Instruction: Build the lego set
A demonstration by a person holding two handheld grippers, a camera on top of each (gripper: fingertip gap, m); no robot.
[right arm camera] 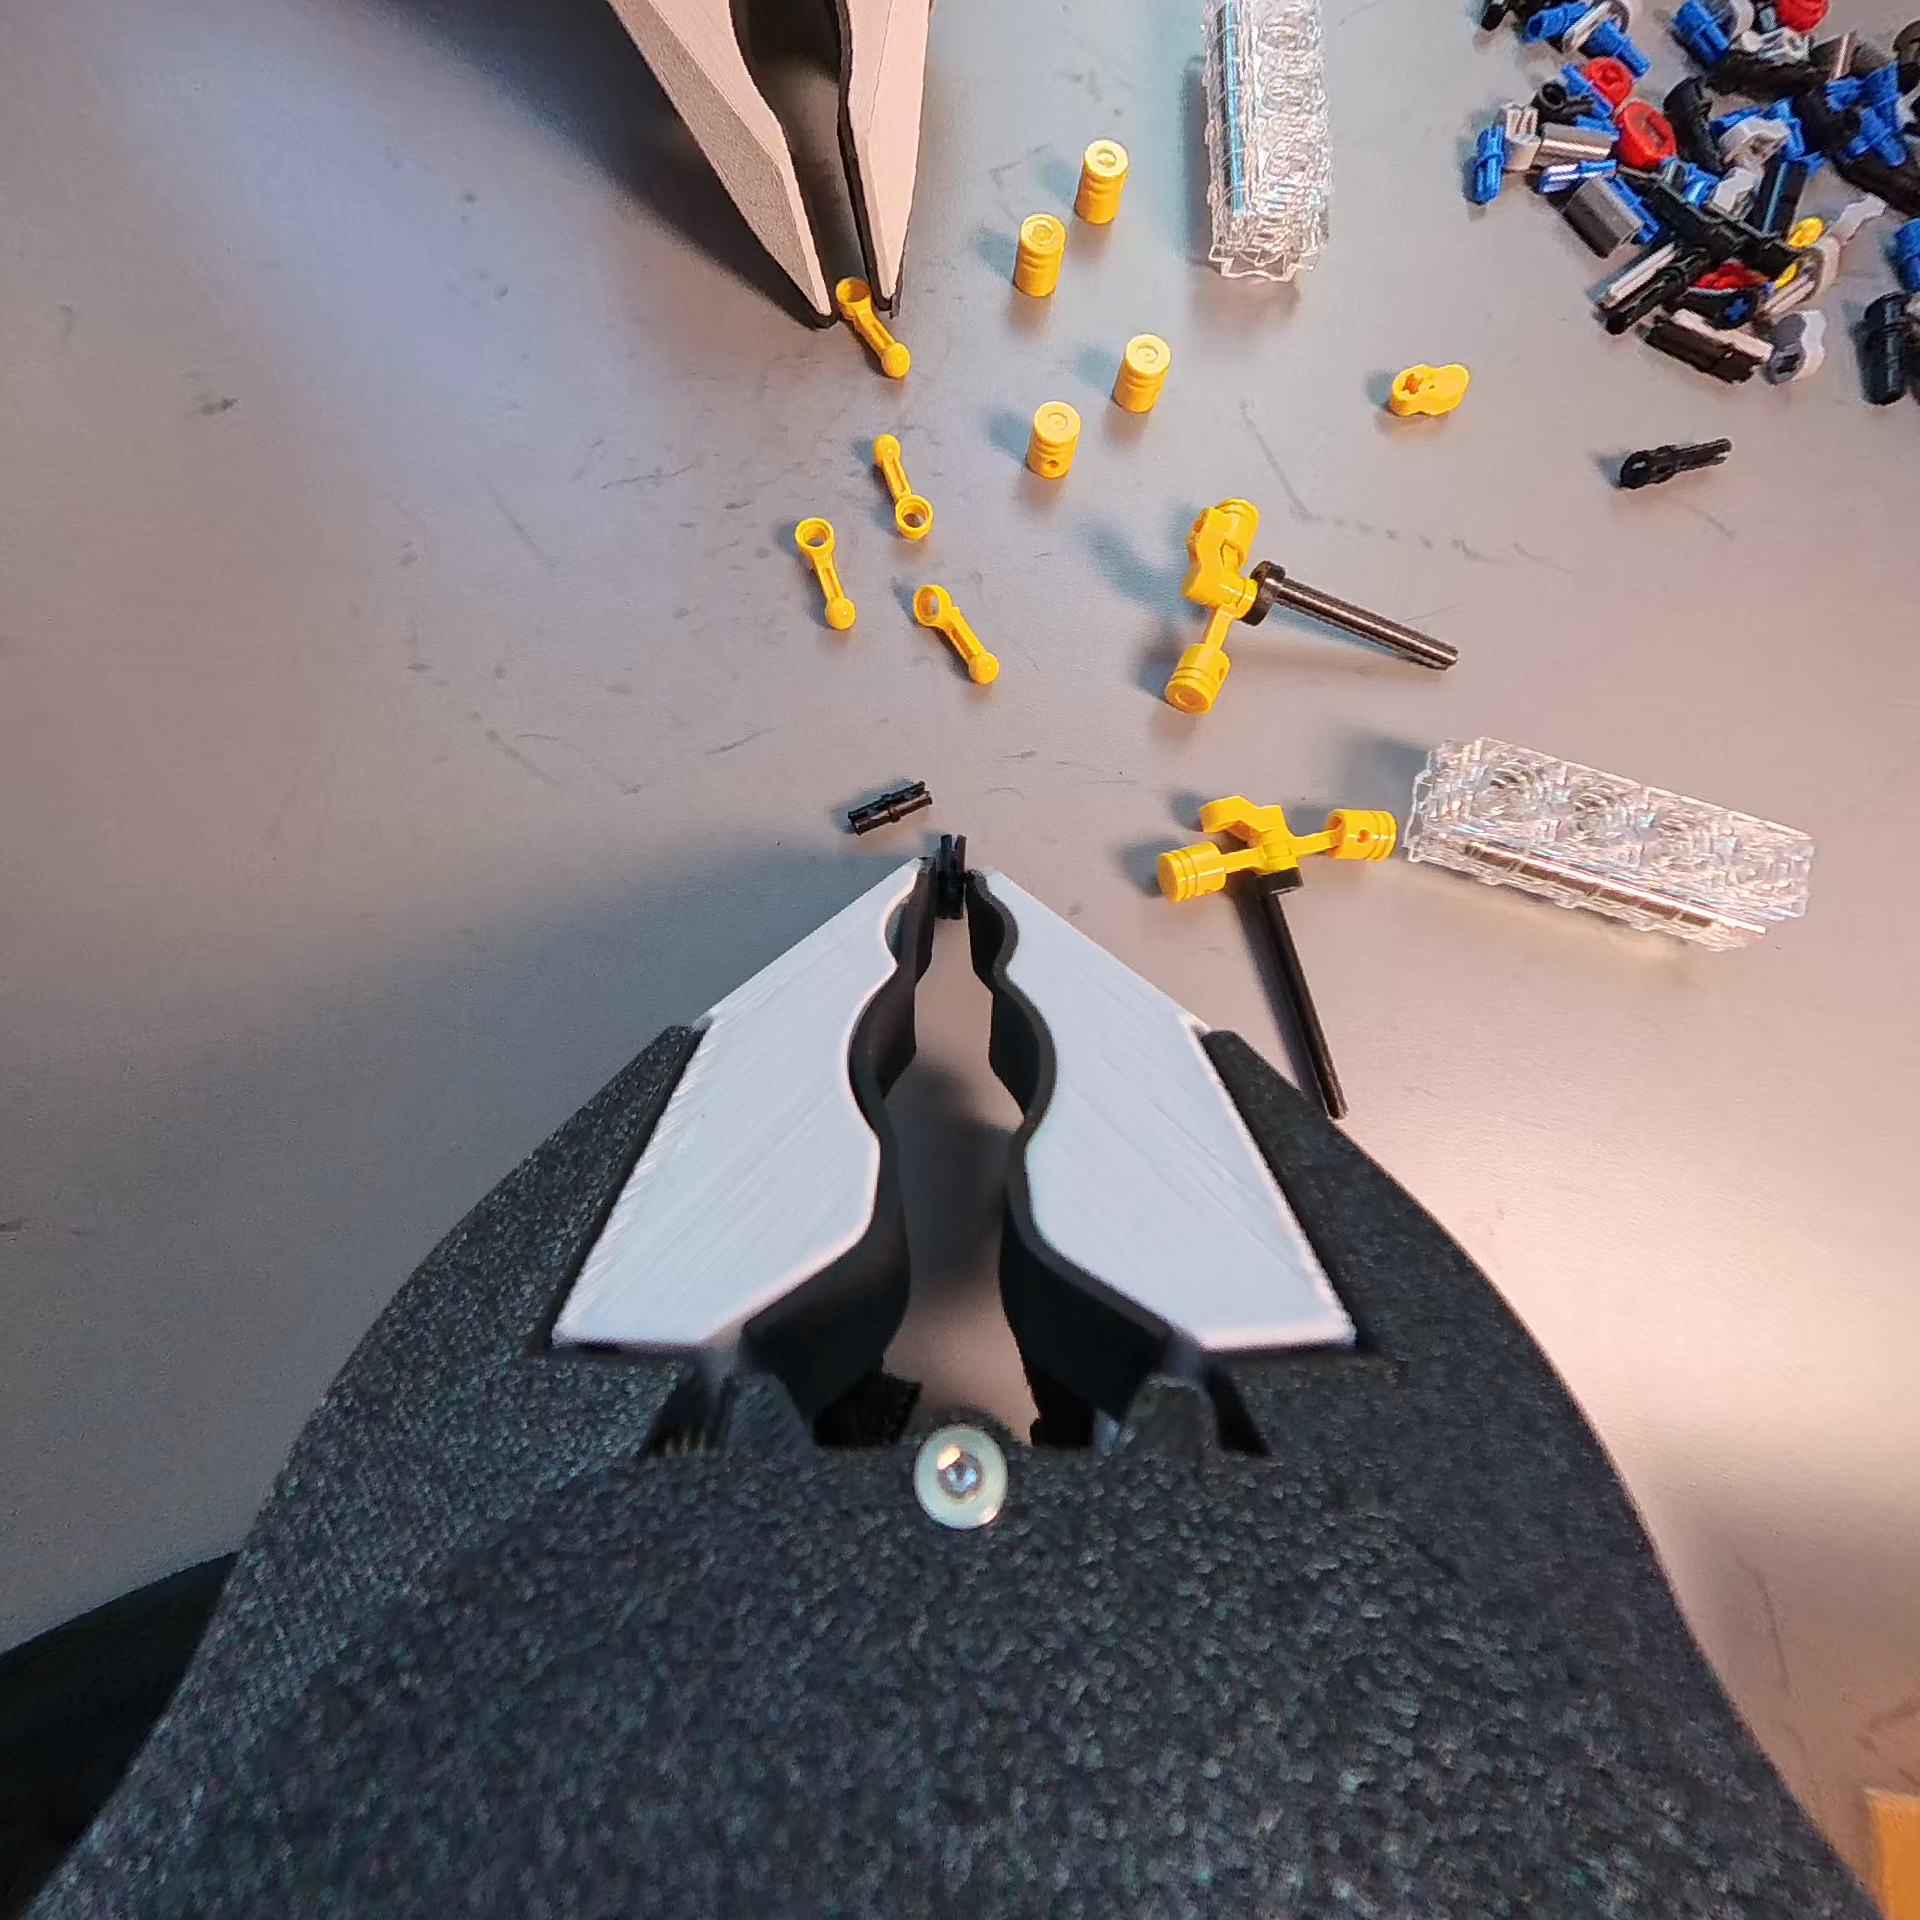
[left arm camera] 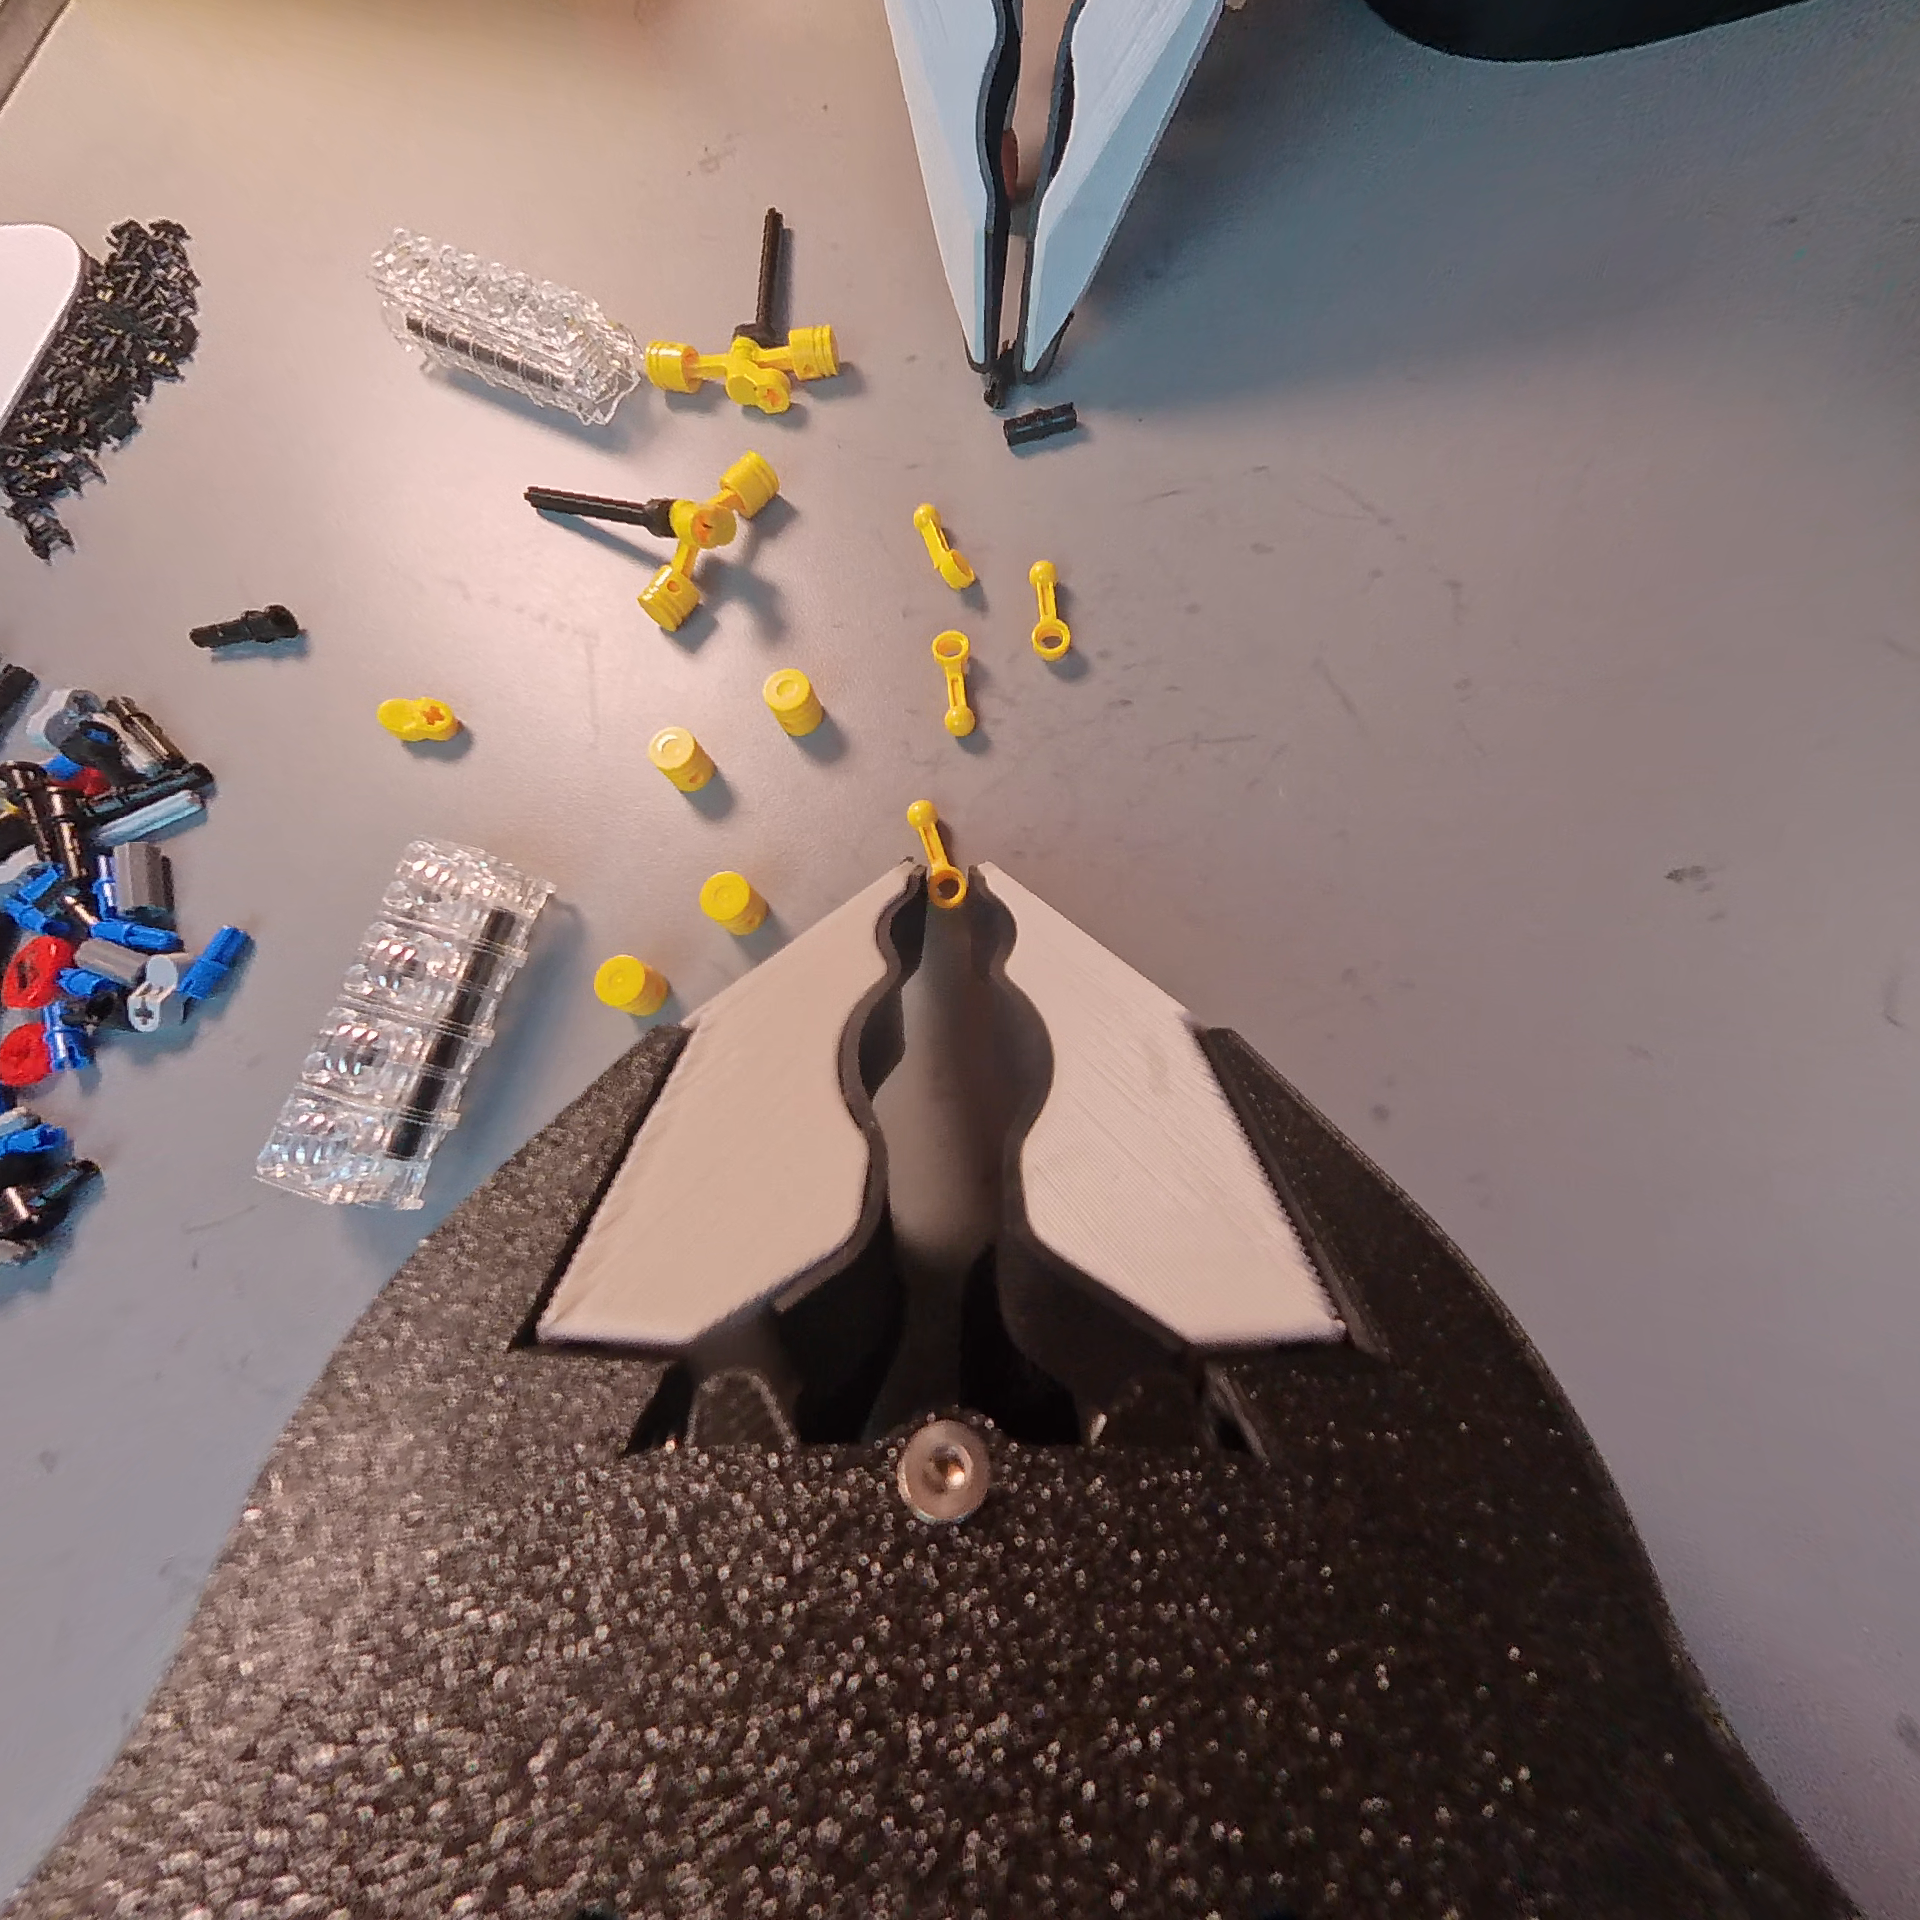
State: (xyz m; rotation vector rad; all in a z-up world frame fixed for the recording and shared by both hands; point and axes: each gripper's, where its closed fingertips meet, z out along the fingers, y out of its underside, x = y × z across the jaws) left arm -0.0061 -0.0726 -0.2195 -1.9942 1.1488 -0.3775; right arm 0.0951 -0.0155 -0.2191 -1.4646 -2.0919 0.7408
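Left hand-held gripper [left arm camera: 947,871]: fingers drawn close, pinching the ring end of a yellow rod [left arm camera: 935,854] whose ball end rests toward the desk [left arm camera: 1455,727].
Right hand-held gripper [right arm camera: 948,871]: fingers pressed together on a small black pin [right arm camera: 949,878]; a second black pin [right arm camera: 888,808] lies just beside its tips.
Left view only: heap of black pins [left arm camera: 94,353] at the far left edge.
Right view only: tan object [right arm camera: 1893,1860] at the lower right corner.
Both views: three loose yellow rods [left arm camera: 948,545], yellow cylinders [left arm camera: 681,758], two yellow piston assemblies [left arm camera: 748,366] on black axles, clear blocks [left arm camera: 410,1023], mixed blue, red and grey parts [right arm camera: 1704,187].
Surface: grey desk, scuffed and scratched.
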